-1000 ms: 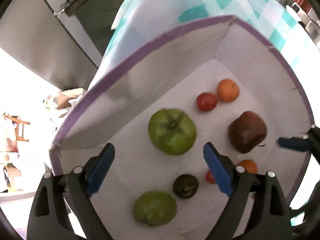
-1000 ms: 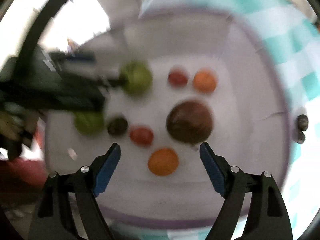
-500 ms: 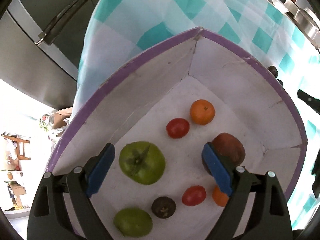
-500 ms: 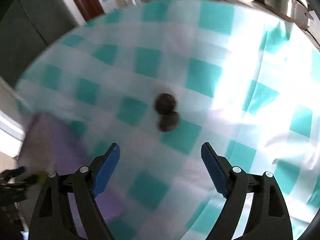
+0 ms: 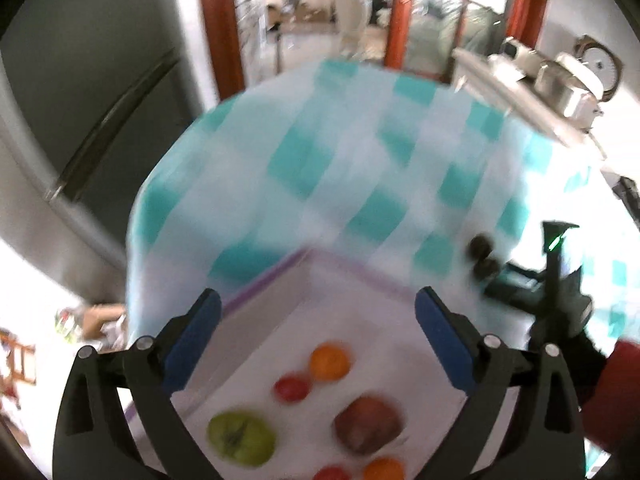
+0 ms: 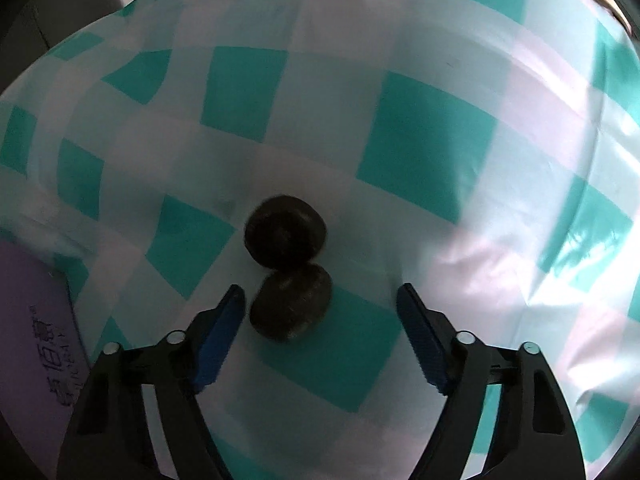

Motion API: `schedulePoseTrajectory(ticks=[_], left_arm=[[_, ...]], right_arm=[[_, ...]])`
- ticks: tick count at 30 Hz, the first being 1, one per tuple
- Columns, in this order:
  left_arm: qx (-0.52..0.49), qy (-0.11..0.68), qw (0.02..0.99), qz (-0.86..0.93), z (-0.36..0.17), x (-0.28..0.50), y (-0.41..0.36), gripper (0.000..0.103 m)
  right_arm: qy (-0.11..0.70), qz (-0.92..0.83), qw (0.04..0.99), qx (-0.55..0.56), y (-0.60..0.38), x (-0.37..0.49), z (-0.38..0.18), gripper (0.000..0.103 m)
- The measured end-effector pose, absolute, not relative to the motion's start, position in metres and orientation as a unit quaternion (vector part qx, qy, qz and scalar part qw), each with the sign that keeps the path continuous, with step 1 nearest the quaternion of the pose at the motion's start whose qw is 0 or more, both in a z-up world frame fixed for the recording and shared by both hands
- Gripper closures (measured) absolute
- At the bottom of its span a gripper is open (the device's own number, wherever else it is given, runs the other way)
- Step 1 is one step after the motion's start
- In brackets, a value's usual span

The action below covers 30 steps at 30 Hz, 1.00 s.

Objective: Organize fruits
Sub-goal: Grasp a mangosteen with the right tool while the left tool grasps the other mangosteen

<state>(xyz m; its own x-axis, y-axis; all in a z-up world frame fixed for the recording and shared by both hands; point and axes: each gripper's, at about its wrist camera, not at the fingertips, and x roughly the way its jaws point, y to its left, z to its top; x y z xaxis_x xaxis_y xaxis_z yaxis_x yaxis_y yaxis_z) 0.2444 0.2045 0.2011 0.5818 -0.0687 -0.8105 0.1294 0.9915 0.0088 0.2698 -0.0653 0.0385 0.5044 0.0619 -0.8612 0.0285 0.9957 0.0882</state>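
The left wrist view is smeared by motion, so the fruits in the purple-rimmed box [image 5: 280,280] read only as coloured blobs; a red fruit [image 5: 332,473] and an orange one [image 5: 384,470] are cut by the bottom edge; the print on the purple box wall [image 6: 36,344] is illegible.

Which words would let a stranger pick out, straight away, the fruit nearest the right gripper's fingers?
Start at the teal-and-white checked tablecloth, outside the purple-rimmed box. Two dark brown round fruits lie there touching; take the nearer dark fruit, just ahead of the right gripper, whose jaws are closing without touching it. Unlike the farther dark fruit, it sits between the blue pads, close to the left one.
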Motion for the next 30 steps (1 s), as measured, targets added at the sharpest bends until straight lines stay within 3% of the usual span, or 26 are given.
schedulePoseTrajectory(ticks=[2,5,8,19,20,23,24,26,27,30], left_arm=[[0.032,0.463,0.882,-0.085,0.202,0.263,0.182,0.004],[0.034,0.503,0.857,-0.11,0.191,0.293,0.143,0.004],[0.04,0.551,0.821,-0.145,0.172,0.319,0.105,0.004],[0.147,0.639,0.733,-0.179,0.064,0.374,-0.022,0.007],[0.158,0.643,0.729,-0.175,0.055,0.376,-0.028,0.009],[0.177,0.653,0.718,-0.166,0.031,0.379,-0.042,0.028],[0.185,0.656,0.712,-0.167,0.025,0.377,-0.046,0.042],[0.185,0.643,0.721,-0.18,0.026,0.373,-0.05,0.059],[0.185,0.635,0.727,-0.181,0.027,0.371,-0.051,0.064],[0.161,0.626,0.739,-0.189,0.033,0.367,-0.046,0.065]], right_arm=[[0.492,0.008,0.87,0.024,-0.059,0.272,0.037,0.036],[0.48,0.024,0.877,-0.004,-0.048,0.27,0.037,0.063],[0.474,0.021,0.88,-0.021,-0.044,0.257,0.038,0.064],[0.475,-0.053,0.871,0.115,-0.117,0.16,0.047,0.064],[0.473,-0.057,0.871,0.119,-0.122,0.153,0.048,0.064],[0.468,-0.064,0.873,0.124,-0.131,0.138,0.052,0.064],[0.467,-0.067,0.873,0.125,-0.133,0.137,0.054,0.064],[0.464,-0.073,0.873,0.13,-0.137,0.131,0.055,0.064],[0.462,-0.074,0.873,0.133,-0.139,0.128,0.055,0.064],[0.461,-0.074,0.874,0.134,-0.131,0.124,0.062,0.064]])
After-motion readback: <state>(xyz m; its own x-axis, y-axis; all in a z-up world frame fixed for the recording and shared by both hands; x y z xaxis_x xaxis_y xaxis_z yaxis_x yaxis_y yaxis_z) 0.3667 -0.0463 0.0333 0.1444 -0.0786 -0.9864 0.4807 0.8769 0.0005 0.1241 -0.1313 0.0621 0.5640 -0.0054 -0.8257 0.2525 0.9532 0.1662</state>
